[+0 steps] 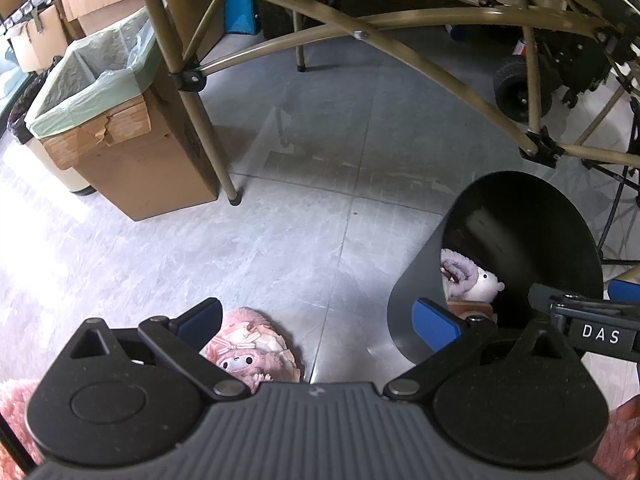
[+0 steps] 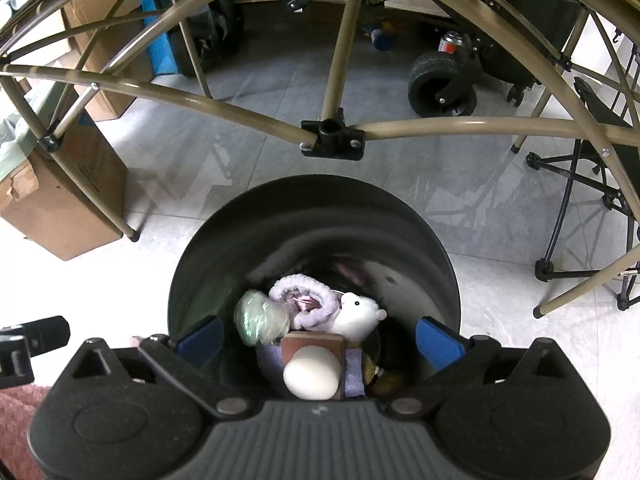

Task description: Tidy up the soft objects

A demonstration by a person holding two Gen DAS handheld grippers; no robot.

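A dark round bin stands on the grey tiled floor and holds several soft toys: a lilac-and-white plush, a pale green ball and a brown block with a white egg-shaped toy. My right gripper hovers over the bin's mouth, open wide, nothing between its blue pads. A pink fluffy plush with a white face lies on the floor. My left gripper hangs above it, open and empty, with the bin at its right side.
A cardboard box lined with a green bag stands at the left. Tan metal frame legs cross the floor behind. A black wheel and a folding chair frame lie beyond the bin. Pink fluffy fabric shows at the lower left.
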